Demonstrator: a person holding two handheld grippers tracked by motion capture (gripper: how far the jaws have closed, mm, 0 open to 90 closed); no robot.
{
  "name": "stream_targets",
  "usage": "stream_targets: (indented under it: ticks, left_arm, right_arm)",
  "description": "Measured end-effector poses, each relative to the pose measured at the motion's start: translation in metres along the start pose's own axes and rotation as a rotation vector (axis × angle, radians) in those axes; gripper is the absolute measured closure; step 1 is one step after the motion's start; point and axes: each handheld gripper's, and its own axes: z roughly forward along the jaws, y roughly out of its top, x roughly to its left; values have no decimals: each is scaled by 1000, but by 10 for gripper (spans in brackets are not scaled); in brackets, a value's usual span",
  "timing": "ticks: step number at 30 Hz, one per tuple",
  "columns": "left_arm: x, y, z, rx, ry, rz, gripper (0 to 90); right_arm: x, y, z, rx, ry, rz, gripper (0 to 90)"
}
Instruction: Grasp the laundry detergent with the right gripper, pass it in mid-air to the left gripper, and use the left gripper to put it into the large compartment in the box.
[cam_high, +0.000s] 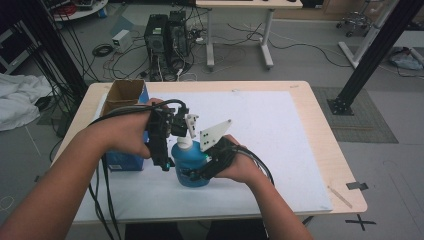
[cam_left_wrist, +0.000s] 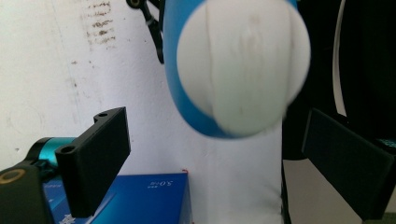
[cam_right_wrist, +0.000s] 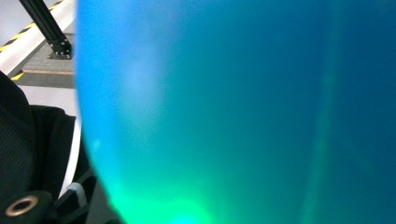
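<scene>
At the centre of the high view, slightly left and low, a blue bottle (cam_high: 192, 167) with a white pump top (cam_high: 189, 131) stands upright on the white sheet (cam_high: 280, 145) that covers the wooden table (cam_high: 327, 145), and both hands have closed in on it from opposite sides. The right gripper (cam_high: 200, 172) comes in from the lower right of that frame and is clamped on the bottle's round body; its own view is a wall of blurred blue-green plastic pressed right up against the lens, which fits a firm hold low on the body. That grip looks meant to pin the bottle in place so that it cannot tip or spin while the other hand works at the top. The left gripper (cam_high: 182, 131) reaches in from the left at the height of the pump. In the left gripper view its two black jaws stand wide apart at the lower left and lower right of the frame, and the white pump top (cam_left_wrist: 243, 65) hangs blurred in the upper middle, ahead of them and not pinched, so this tool is spread and grips nothing. It seems lined up to close on the pump head, for pressing or twisting. Behind the left hand, at the left of the high view, an opened cardboard box (cam_high: 125, 92) sits beside a blue carton (cam_high: 122, 161), both clear of the work.
</scene>
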Motion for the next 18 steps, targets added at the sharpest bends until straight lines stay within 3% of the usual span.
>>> stream_targets:
  ticks: [18]
  left_arm:
    - [-2, 4, 9, 15, -12, 3, 79]
  right_arm:
    - [-7, 13, 22, -16, 39, 7, 463]
